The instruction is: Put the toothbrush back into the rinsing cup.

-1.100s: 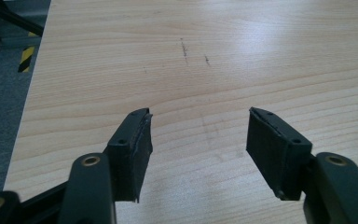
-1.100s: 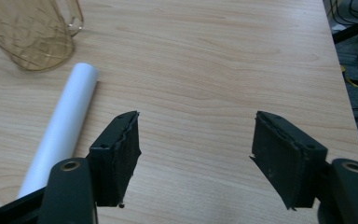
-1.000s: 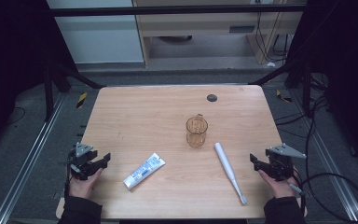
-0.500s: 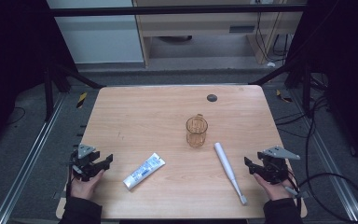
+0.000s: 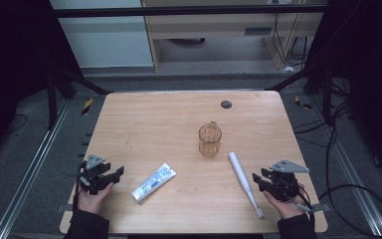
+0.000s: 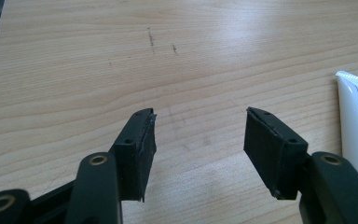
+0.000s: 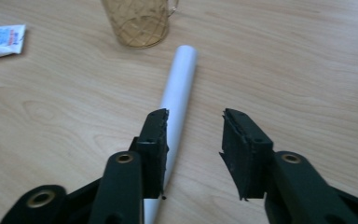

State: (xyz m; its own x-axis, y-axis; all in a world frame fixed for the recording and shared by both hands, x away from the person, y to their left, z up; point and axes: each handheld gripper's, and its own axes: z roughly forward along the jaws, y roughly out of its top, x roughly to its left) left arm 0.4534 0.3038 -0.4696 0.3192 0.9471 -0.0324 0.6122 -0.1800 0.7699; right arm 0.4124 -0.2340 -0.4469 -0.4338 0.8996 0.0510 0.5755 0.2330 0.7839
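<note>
Right gripper view — white toothbrush (image 7: 179,88), smooth tapered handle, flat on wood — jaws released, just narrowing.

Light wooden table (image 5: 144,124), bare grain showing faint dark scuff marks (image 6: 151,37). Small dark round disc (image 5: 226,104) near far edge. White-and-blue toothpaste tube (image 5: 153,182) lying flat, front left, cap toward near edge.

Matt light wood-grain table (image 5: 154,124), amber see-thru glass cup (image 5: 209,140), smooth white plastic toothbrush (image 5: 242,177), glossy toothpaste tube (image 5: 153,182)
</note>
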